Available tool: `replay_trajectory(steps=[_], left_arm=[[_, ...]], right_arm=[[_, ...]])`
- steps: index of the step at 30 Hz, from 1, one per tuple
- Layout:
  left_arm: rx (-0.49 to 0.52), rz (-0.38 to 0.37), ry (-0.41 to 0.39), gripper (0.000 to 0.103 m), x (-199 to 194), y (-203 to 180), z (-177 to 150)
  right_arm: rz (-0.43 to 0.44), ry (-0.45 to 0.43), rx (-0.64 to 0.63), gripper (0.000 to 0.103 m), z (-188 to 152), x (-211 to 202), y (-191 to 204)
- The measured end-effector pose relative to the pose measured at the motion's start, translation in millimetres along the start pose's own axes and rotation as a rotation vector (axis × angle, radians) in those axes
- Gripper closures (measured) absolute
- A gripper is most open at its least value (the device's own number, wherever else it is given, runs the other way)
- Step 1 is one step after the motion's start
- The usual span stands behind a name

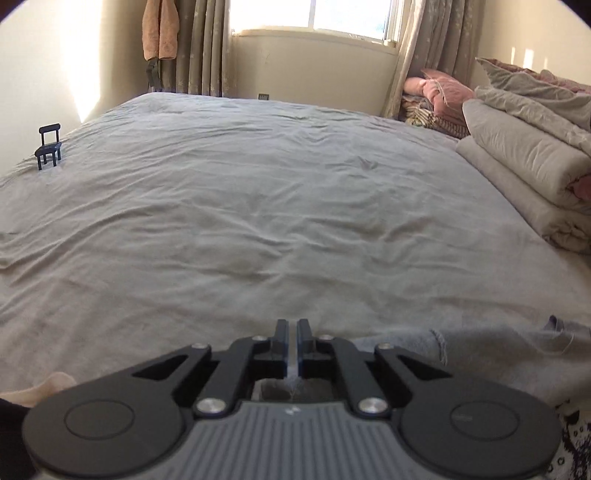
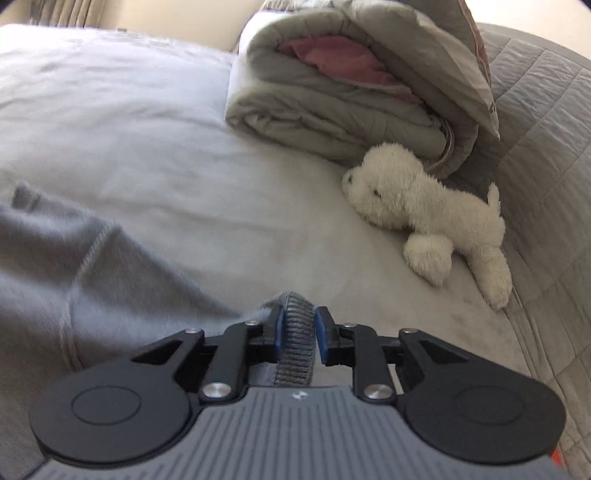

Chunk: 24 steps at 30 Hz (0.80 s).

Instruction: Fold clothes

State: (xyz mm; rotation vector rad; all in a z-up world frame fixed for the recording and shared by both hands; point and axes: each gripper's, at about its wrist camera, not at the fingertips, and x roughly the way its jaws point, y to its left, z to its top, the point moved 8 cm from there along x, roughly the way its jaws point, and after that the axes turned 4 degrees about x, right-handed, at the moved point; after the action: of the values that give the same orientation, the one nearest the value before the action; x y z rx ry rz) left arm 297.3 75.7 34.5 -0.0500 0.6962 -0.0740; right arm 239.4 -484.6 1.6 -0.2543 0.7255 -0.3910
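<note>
While the left tool (image 1: 294, 328) is pinched together on a thin edge of the grey sweater (image 2: 110, 280), the right tool (image 2: 298, 325) brackets its ribbed hem (image 2: 297, 343), the garment stretching leftward from it across the bed (image 2: 184, 166)

You have a plush dog (image 2: 424, 218) just beside the folded duvet (image 2: 332, 92); a tiny chair (image 1: 49, 147) stands well apart from it.

A home bedroom: a wide bed (image 1: 258, 192), curtains (image 1: 201, 44) by a window (image 1: 314, 14), folded quilts (image 1: 524, 162), a plush dog (image 2: 428, 214).
</note>
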Motion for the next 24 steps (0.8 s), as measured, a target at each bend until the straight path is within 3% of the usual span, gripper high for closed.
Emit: replay_trajectory(steps=[2, 5, 9, 12, 13, 14, 16, 19, 24], left_arm=[[-0.005, -0.038, -0.008, 0.094, 6.6, -14.3, 11.3], [0.046, -0.091, 0.029, 0.072, 34.7, -52.2, 10.1], [0.124, -0.134, 0.122, 0.07, 78.2, -98.1, -13.0], [0.195, -0.175, 0.124, 0.074, 89.6, -125.5, -26.8], [0.236, -0.19, 0.112, 0.079, 87.6, -133.0, -30.3], [0.279, -0.206, 0.098, 0.101, 85.3, -140.7, -33.9], [0.358, -0.232, 0.08, 0.102, 74.1, -147.6, -41.6], [0.457, -0.265, 0.056, 0.102, 55.2, -154.2, -52.9], [0.54, -0.298, 0.014, 0.102, 19.6, -155.1, -73.5]], right_arm=[[0.088, -0.049, -0.02, 0.061, 18.2, -8.9, 19.8], [0.263, -0.091, -0.107, 0.056, 41.2, -16.3, 71.9], [0.368, -0.083, -0.185, 0.056, 57.1, -3.0, 124.3], [0.389, -0.08, -0.255, 0.056, 60.6, 10.2, 149.0], [0.384, -0.076, -0.271, 0.056, 58.4, 15.2, 153.6], [0.38, -0.072, -0.286, 0.056, 56.1, 20.2, 158.3], [0.36, -0.085, -0.306, 0.056, 51.7, 24.8, 164.2], [0.433, -0.08, -0.317, 0.101, 42.1, 14.4, 170.9], [0.369, -0.197, -0.355, 0.101, 22.6, -19.9, 167.4]])
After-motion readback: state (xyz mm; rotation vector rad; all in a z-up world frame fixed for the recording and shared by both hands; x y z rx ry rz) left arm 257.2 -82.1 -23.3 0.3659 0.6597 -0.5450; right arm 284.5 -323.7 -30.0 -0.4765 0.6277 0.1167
